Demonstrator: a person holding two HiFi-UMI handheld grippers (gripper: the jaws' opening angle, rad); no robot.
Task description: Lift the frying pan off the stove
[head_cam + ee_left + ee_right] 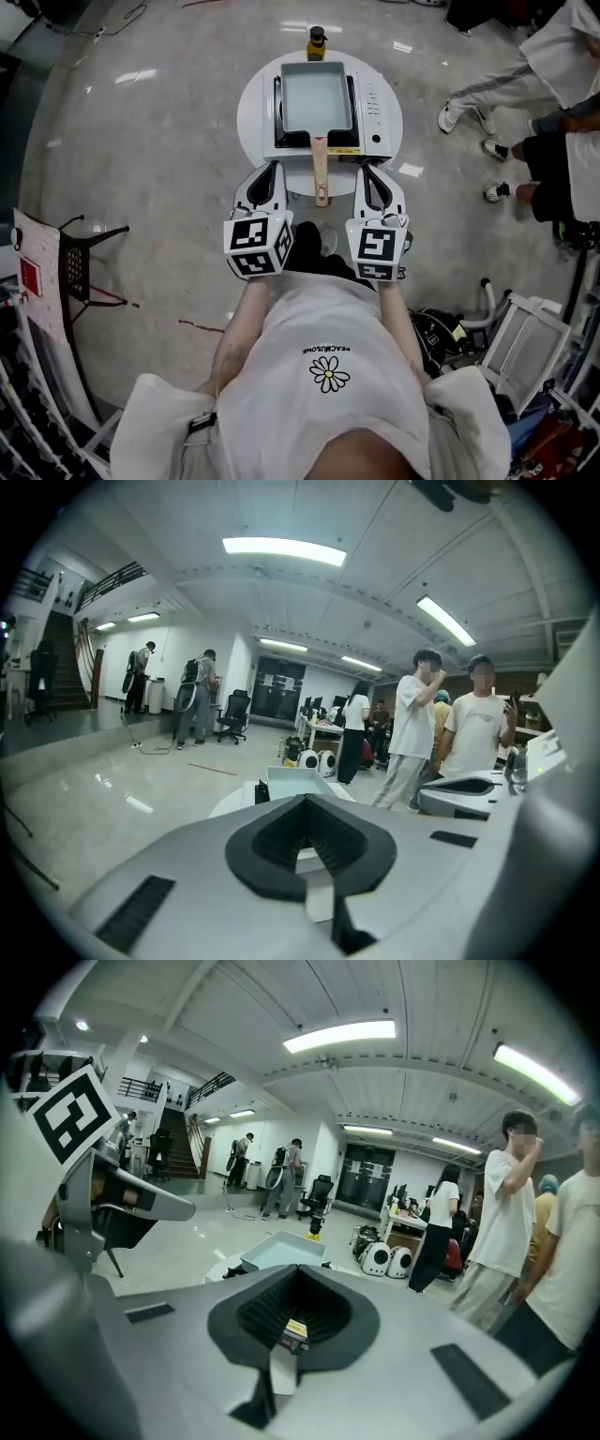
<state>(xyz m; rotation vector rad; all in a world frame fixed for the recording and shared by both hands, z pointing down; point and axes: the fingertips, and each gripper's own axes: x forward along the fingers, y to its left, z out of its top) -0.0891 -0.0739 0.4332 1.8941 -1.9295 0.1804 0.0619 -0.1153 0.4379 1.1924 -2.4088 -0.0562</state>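
Wooden handle (321,173) of the frying pan (317,98), seated on the stove (377,112) on the round worktop (251,105), runs back toward the person; left gripper (273,169) and right gripper (365,172), both clenched and empty, flank its end, equally near.

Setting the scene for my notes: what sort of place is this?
Probably an open office or lab, not a kitchen: the stove sits on a small round table on a polished floor, with an office chair and people standing beyond.

Free room either side of the pan handle (322,173); bottle (317,41) beyond the stove (380,108).
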